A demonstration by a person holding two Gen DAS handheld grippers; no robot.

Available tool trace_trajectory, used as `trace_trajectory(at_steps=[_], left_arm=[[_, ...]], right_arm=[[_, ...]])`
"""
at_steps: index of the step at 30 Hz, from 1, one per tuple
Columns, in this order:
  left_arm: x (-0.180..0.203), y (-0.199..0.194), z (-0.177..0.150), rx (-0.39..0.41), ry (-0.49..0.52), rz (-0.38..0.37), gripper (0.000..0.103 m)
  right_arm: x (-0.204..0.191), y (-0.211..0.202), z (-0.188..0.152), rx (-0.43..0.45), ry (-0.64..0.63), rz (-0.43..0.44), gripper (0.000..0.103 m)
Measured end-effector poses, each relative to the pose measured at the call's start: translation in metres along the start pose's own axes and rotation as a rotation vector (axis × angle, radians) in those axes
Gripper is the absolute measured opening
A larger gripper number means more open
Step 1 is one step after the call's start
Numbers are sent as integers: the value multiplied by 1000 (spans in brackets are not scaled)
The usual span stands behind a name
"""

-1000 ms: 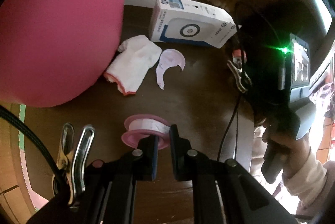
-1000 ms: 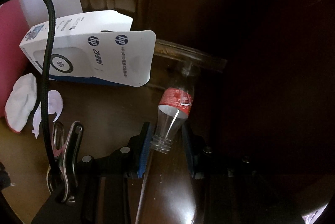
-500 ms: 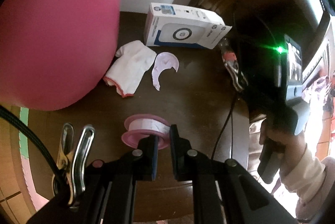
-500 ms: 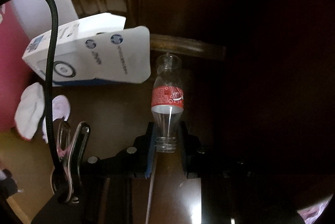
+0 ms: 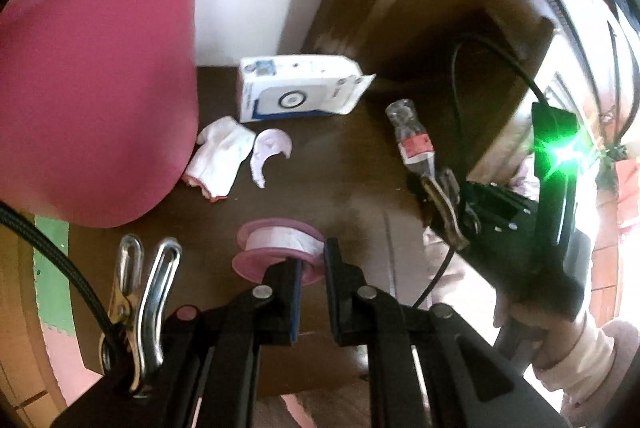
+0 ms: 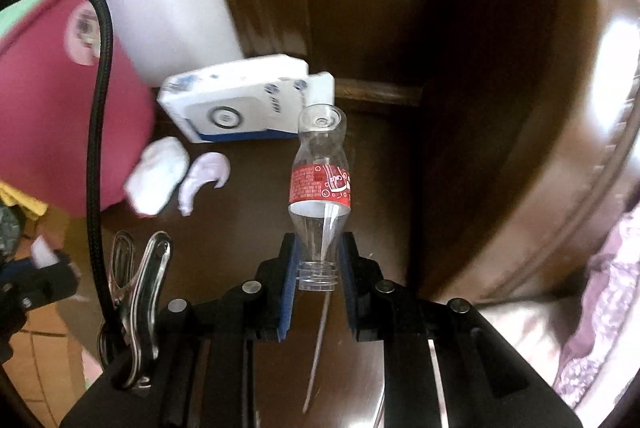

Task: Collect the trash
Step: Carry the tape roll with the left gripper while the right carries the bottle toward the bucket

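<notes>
While the left gripper (image 5: 311, 268) pinches the rim of a pink tape spool (image 5: 280, 254) between nearly closed jaws, the spool juts forward just past its fingertips, above the dark bench (image 5: 344, 163). Across from it, the right gripper (image 6: 319, 260) is clamped on the neck of a clear plastic bottle (image 6: 320, 183) with a red label, its jaws having just been closing; the bottle's base points away from the camera. Lying on the bench beyond are a white box (image 5: 298, 93), a crumpled white cloth (image 5: 220, 155) and a torn pale scrap (image 5: 270, 151) just beside it.
</notes>
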State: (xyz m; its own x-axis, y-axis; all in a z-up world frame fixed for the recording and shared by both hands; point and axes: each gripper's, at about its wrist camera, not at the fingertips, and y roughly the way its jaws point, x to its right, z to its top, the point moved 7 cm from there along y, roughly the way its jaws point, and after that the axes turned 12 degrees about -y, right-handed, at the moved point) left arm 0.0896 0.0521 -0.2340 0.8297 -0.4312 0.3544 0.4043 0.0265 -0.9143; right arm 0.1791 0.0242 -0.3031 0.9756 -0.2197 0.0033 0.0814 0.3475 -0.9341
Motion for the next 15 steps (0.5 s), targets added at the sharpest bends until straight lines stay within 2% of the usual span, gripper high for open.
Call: trace_trajectory(at_steps=[5, 6, 15], left_arm=[[12, -35, 0, 31, 52, -31, 11], [14, -42, 1, 37, 60, -35, 11], [15, -101, 24, 132, 77, -43, 11]], right_arm=[[-14, -49, -1, 42, -4, 25, 21], [-30, -51, 9, 51, -4, 27, 21], [-57, -126, 31, 146, -21, 43, 21]])
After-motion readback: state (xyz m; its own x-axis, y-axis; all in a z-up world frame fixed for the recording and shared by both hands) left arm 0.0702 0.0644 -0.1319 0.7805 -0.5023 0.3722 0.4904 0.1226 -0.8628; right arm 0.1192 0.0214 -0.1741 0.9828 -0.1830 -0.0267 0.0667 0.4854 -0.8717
